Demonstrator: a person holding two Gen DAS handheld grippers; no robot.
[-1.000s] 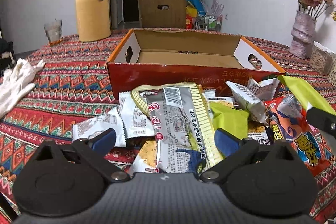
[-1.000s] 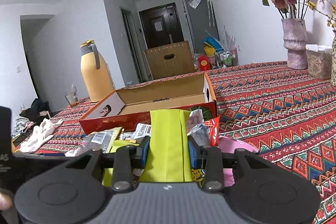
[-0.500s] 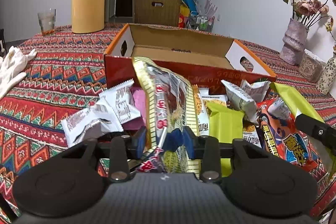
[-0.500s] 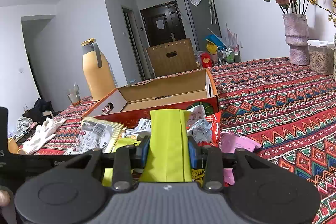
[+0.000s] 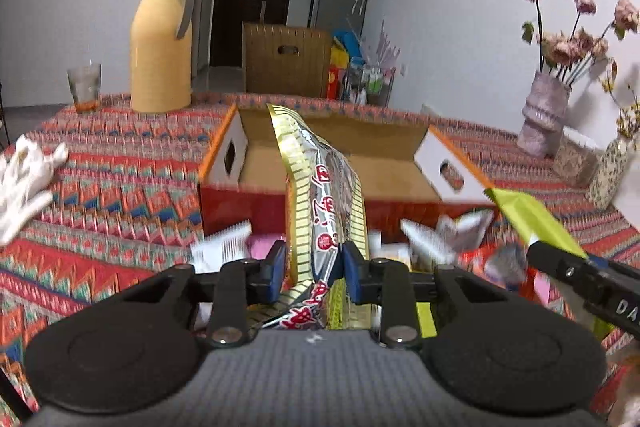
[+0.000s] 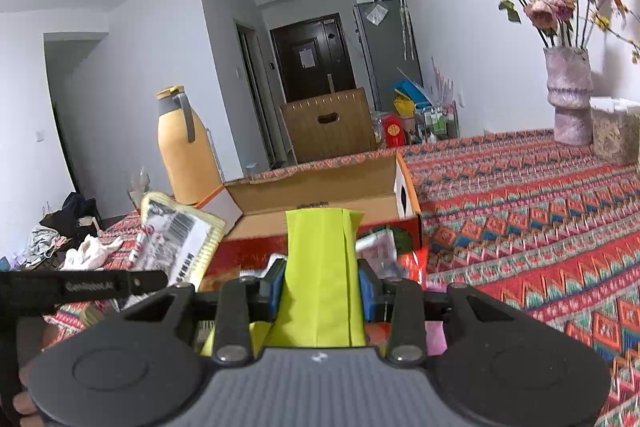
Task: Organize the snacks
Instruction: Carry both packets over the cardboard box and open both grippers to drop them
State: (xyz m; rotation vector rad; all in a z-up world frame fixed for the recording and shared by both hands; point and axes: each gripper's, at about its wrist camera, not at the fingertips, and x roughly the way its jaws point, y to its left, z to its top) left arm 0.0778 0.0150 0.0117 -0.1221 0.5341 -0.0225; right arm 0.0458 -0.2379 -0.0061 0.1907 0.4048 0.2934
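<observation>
My left gripper [image 5: 314,269] is shut on a long silver and gold snack packet [image 5: 320,195], held upright above the snack pile, in front of the open red cardboard box [image 5: 248,205]. The packet also shows in the right wrist view [image 6: 176,243]. My right gripper [image 6: 320,287] is shut on a lime-green packet [image 6: 320,267], lifted before the same box [image 6: 320,195]. That green packet [image 5: 536,219] and the right gripper [image 5: 560,263] show at the right of the left wrist view. Loose snack packets [image 5: 444,239] lie in front of the box.
A yellow thermos [image 5: 162,43] and a glass [image 5: 84,85] stand at the far left. White gloves [image 5: 24,175] lie at the left. A vase of dried flowers [image 5: 546,115] and a container [image 6: 614,131] stand at the right. A patterned cloth [image 6: 540,207] covers the table.
My left gripper closed on the silver and gold packet and lifted it off the pile towards the box. My right gripper rose a little with the green packet still in it.
</observation>
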